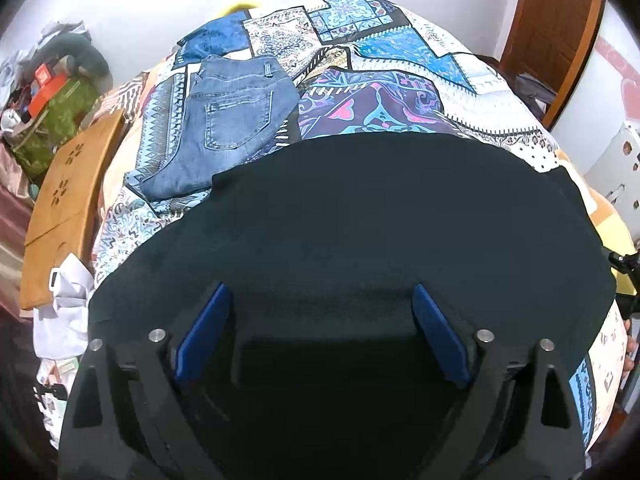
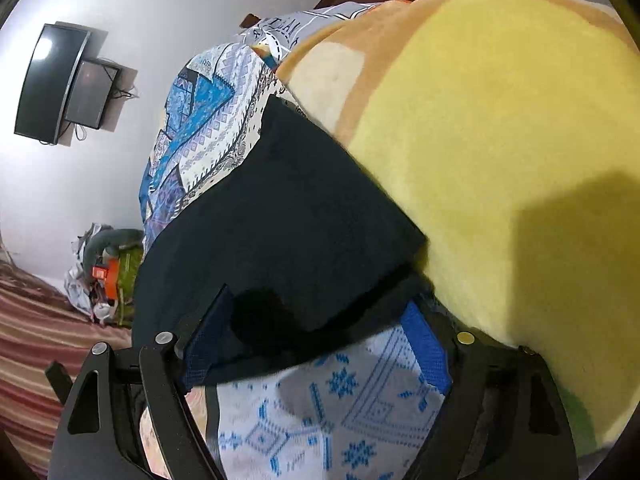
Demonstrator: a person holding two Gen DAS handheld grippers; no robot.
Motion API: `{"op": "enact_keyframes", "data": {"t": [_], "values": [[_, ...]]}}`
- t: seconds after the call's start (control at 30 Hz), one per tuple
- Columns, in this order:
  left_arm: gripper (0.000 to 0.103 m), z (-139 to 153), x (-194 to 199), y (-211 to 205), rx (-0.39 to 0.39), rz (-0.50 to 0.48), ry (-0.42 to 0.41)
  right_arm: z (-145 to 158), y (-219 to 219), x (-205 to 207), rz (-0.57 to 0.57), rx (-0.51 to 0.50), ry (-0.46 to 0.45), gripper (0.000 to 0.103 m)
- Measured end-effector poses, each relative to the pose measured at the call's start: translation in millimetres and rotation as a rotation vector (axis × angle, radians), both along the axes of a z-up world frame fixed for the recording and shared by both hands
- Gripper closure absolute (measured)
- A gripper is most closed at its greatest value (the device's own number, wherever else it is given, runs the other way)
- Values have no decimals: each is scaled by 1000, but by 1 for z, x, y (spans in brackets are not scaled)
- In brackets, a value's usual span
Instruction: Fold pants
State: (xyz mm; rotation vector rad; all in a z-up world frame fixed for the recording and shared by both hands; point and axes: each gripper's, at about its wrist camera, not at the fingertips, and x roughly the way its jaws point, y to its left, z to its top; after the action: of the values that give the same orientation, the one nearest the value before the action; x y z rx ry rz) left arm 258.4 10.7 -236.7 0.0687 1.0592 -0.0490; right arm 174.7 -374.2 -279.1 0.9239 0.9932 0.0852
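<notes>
Black pants (image 1: 360, 208) lie spread flat on a patchwork bedspread (image 1: 380, 40). My left gripper (image 1: 320, 292) hovers over their near part, its blue pads (image 1: 204, 332) wide apart and open, with only flat cloth below them. In the right wrist view, an edge of the black pants (image 2: 280, 208) runs across the gap of my right gripper (image 2: 320, 304). Its blue pads (image 2: 428, 352) stand apart on either side of that edge and do not press it. The white and blue bedspread (image 2: 320, 400) shows under the jaws.
Folded blue jeans (image 1: 224, 120) rest on the bed at the far left. A yellow and tan blanket (image 2: 500, 140) borders the pants on the right. A wooden board (image 1: 68, 200) and clutter (image 1: 52, 96) sit left of the bed. A screen (image 2: 52, 84) hangs on the wall.
</notes>
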Motion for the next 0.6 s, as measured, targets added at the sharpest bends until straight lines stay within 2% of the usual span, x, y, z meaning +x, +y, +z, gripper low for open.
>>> {"op": "enact_keyframes", "data": {"t": [0.03, 0.1, 0.13, 0.17, 0.2, 0.3, 0.4, 0.5, 0.6], "values": [[9, -1, 0, 2, -14, 5, 1, 1, -1, 1, -5, -10, -3, 33], [9, -1, 1, 4, -35, 10, 6, 2, -3, 1, -12, -38, -2, 57], [9, -1, 1, 5, -44, 12, 9, 3, -5, 0, -18, -62, -1, 65], [9, -2, 1, 7, -52, 15, 11, 4, -7, 0, -22, -77, -3, 78], [9, -2, 1, 7, -59, 17, 14, 5, -9, -2, -31, -90, -15, 87], [9, -1, 0, 7, -56, 19, 13, 20, -10, -8, -51, -171, -76, 94], [9, 5, -2, 4, -53, 21, 3, 38, -13, -11, -62, -216, -133, 95], [9, 16, -8, 1, -64, 12, -27, 63, -20, -10, -73, -243, -195, 95], [9, 30, -15, -1, -51, 1, -72, 101, -20, -1, -53, -275, -284, 96]]}}
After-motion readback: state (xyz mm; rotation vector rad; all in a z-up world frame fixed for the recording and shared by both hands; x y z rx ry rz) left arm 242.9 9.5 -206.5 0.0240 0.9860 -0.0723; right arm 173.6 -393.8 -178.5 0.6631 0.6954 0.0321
